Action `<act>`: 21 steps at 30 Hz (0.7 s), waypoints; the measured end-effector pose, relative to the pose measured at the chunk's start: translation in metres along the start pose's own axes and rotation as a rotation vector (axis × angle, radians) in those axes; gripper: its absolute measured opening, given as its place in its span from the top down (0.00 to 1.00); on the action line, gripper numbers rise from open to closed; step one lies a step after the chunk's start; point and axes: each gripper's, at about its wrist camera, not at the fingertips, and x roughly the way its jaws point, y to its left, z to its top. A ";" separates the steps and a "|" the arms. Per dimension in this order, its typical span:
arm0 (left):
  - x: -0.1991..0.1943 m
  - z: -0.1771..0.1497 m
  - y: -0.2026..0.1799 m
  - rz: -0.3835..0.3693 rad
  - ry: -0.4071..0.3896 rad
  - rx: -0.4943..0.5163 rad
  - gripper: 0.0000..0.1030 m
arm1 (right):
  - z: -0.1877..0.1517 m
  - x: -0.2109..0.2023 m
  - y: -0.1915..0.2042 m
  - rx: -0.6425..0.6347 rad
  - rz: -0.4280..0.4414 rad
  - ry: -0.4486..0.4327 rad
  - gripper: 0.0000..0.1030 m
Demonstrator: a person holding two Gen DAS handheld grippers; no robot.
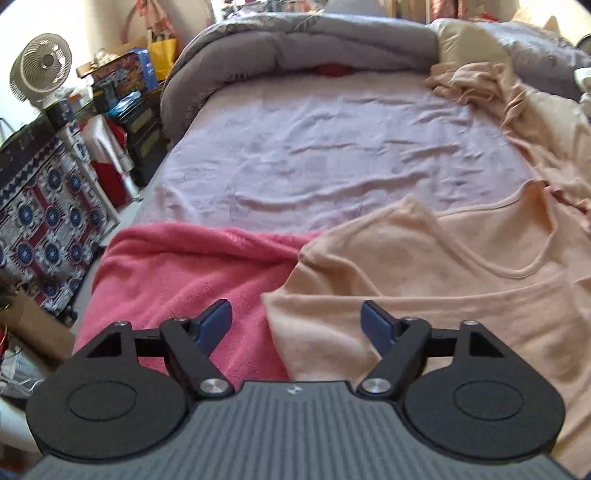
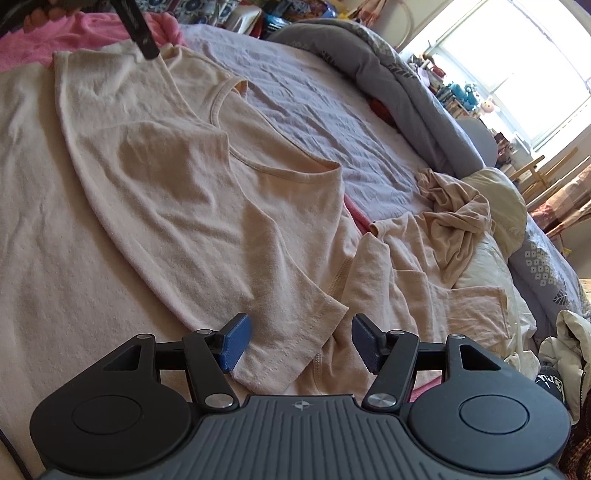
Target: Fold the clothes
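A peach T-shirt (image 2: 192,192) lies spread flat on the bed, neckline toward the lilac sheet; it also shows in the left wrist view (image 1: 424,280). My left gripper (image 1: 297,325) is open and empty, hovering over the shirt's left edge where it meets a pink towel (image 1: 184,273). My right gripper (image 2: 301,341) is open and empty, its jaws either side of the shirt's right sleeve hem (image 2: 295,347). The left tool (image 2: 136,26) appears at the far end of the shirt in the right wrist view.
A crumpled pile of peach clothes (image 2: 447,218) lies on the right, also in the left wrist view (image 1: 480,88). A grey duvet (image 1: 295,48) is rolled at the bed's far end. A fan (image 1: 40,70) and boxes (image 1: 44,206) stand left of the bed.
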 end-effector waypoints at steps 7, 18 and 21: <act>0.003 -0.001 0.013 -0.033 -0.030 -0.154 0.99 | -0.001 -0.001 0.000 0.005 -0.006 -0.005 0.40; 0.002 -0.014 0.048 0.063 -0.032 -0.389 1.00 | 0.012 0.001 -0.048 0.405 0.091 -0.052 0.32; 0.004 -0.019 0.059 0.072 -0.021 -0.430 1.00 | 0.013 0.016 -0.063 0.503 0.140 -0.033 0.38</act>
